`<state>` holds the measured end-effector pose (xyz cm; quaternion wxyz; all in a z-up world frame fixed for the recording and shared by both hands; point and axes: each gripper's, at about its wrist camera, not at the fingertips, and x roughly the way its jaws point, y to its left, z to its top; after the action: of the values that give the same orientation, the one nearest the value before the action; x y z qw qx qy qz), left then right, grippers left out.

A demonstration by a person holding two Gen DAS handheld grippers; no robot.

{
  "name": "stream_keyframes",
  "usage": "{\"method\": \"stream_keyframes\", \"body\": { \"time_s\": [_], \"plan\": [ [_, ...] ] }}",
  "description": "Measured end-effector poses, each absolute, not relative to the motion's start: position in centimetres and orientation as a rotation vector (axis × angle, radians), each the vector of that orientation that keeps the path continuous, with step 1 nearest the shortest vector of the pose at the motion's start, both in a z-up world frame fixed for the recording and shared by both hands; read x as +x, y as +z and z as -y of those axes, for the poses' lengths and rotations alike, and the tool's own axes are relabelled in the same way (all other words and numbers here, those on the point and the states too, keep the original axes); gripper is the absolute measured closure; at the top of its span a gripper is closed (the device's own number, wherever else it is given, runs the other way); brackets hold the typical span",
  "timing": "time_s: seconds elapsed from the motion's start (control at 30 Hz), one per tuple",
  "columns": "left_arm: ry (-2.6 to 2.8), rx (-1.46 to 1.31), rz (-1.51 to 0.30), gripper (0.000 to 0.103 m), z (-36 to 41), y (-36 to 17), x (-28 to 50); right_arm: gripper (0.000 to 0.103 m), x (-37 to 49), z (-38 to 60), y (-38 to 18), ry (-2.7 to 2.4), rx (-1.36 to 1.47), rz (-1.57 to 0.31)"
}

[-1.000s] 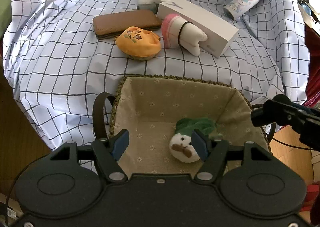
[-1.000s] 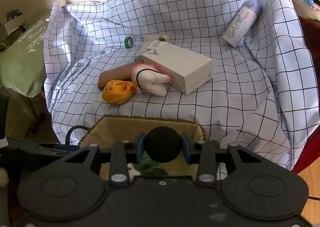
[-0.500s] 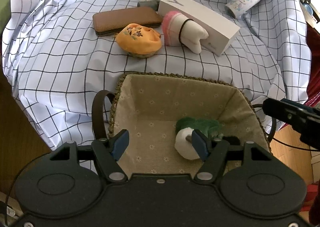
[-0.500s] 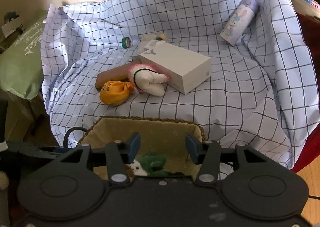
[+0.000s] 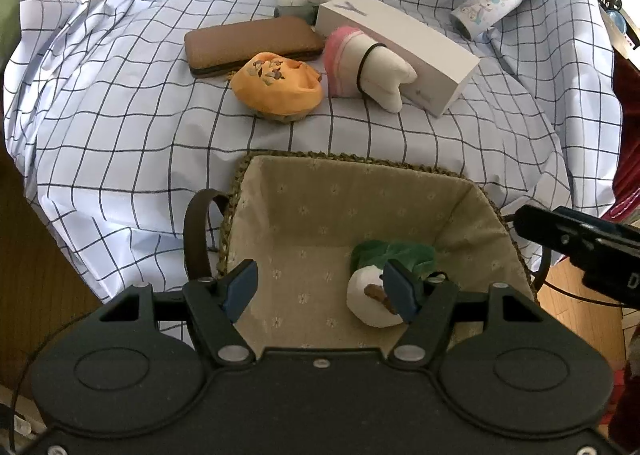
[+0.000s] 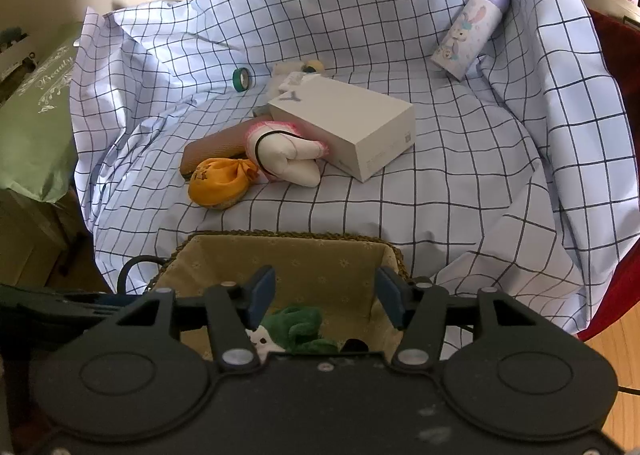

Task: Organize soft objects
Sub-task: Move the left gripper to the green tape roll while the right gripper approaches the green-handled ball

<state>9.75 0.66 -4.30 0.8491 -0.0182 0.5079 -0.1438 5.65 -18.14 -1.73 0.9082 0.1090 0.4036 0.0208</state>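
Evidently releasing, the right gripper [image 6: 326, 297], jaws just parted and empty, hangs over the lined wicker basket [image 6: 288, 251], while the left gripper [image 5: 322, 289] waits, likewise parted and empty, above the round white-and-green plush toy [image 5: 374, 301] below it.

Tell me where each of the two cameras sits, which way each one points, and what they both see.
Left wrist: sits behind the open left gripper, looking down into the basket; the right gripper's body shows at right.
Right wrist: behind the right gripper, jaws just opened and empty, facing the checked cloth.
Shared: basket, green-and-white plush, white box.
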Motion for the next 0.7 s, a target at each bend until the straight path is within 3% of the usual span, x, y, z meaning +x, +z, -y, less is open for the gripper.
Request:
{"method": "stream_keyframes", "body": {
  "time_s": [0.7],
  "plan": [
    [-0.285, 0.017, -0.918, 0.038, -1.6, -0.7, 17.8, 0.041, 15.2, 17.8, 1.3, 0.077, 0.118, -0.753]
  ]
}}
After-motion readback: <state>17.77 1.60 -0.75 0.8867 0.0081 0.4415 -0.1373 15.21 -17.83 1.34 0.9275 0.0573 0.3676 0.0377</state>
